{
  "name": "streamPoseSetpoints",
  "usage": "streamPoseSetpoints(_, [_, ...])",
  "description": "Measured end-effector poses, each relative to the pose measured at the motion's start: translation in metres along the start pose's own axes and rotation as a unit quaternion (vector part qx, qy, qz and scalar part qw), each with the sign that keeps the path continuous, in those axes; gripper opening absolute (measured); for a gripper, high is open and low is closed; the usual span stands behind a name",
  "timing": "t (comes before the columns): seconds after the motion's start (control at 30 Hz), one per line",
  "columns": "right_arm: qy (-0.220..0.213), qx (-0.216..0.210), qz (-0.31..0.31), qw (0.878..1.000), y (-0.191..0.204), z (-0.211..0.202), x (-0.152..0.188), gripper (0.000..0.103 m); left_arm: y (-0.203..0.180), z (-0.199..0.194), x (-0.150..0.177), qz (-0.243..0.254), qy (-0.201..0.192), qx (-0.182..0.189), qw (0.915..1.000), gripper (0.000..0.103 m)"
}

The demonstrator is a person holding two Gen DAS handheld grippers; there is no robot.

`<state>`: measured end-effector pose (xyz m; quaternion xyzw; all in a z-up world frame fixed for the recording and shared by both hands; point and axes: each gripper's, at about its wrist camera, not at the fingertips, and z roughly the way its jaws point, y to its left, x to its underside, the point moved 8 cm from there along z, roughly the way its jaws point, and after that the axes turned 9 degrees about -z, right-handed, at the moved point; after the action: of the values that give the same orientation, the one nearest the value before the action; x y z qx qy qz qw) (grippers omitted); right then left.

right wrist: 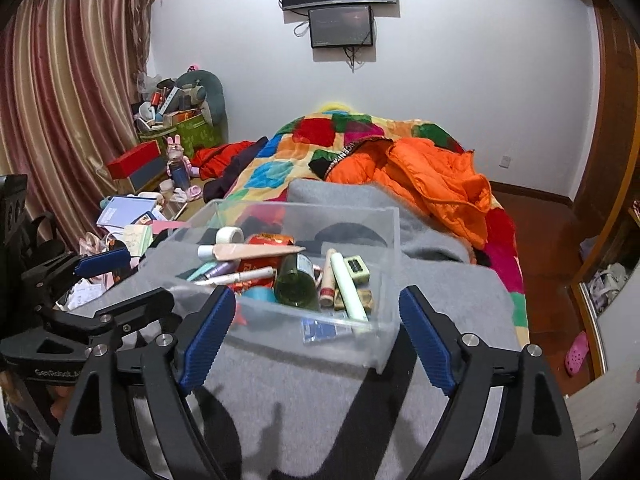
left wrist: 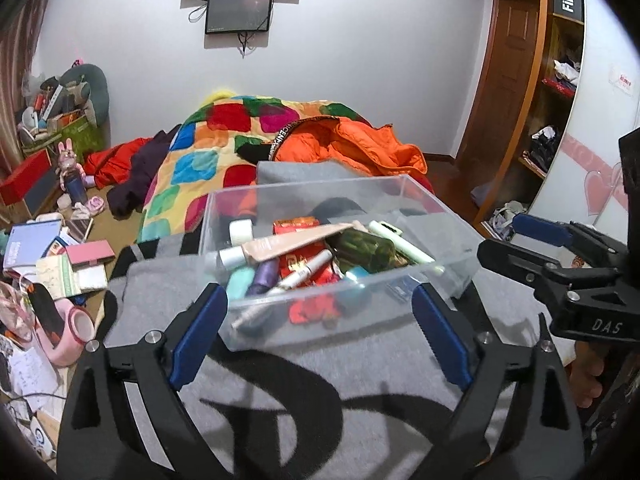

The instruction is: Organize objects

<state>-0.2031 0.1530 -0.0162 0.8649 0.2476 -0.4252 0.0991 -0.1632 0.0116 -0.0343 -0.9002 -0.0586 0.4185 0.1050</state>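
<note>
Both grippers stand wide and hold nothing. The left gripper (left wrist: 320, 332) frames the near wall of the clear plastic box (left wrist: 404, 192) without its blue pads pressing on it; the right gripper (right wrist: 316, 336) likewise has its pads spread, just short of the box's near corner. No earlier view is given, so the step is a judgement: the box looks set down on the grey blanket (left wrist: 380, 364) and let go, which would suit the close of a placing step in the tidying.

The box sits at about 12 o'clock from each gripper, on the grey blanket at the foot of the bed, with the patchwork quilt (left wrist: 192, 168) and an orange jacket (right wrist: 436, 184) beyond it. Inside lie a dark green bottle (right wrist: 294, 280), a roll of white tape (right wrist: 230, 235), a red packet (right wrist: 269, 240), a beige tube (right wrist: 256, 251), a white pen (right wrist: 240, 278), a pale green tube (right wrist: 348, 280) and a purple tube (left wrist: 264, 276), all heaped loosely.

More clutter lies at 9 to 10 o'clock on the floor: notebooks (left wrist: 36, 240), a pink tape roll (left wrist: 72, 332). The next move probably calls for backing clear of the box wall, then swinging toward that pile to pick a further item, approaching with the pads still spread
</note>
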Motion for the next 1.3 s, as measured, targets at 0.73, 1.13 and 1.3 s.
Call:
streamPoseSetpoints(0.73, [0.017, -0.009, 0.030, 0.999, 0.002, -0.002, 0.027, 0.082, 0.000, 0.000, 0.023, -0.017, 0.015, 0.004, 0.9997, 0.096])
streamPoseSetpoints(1.13, [0.017, -0.012, 0.031, 0.999, 0.001, -0.001, 0.028, 0.082, 0.002, 0.000, 0.025, -0.021, 0.016, 0.005, 0.9997, 0.096])
streamPoseSetpoints(1.3, [0.017, -0.012, 0.031, 0.999, 0.001, -0.002, 0.028, 0.082, 0.001, 0.000, 0.025, -0.020, 0.016, 0.005, 0.9997, 0.096])
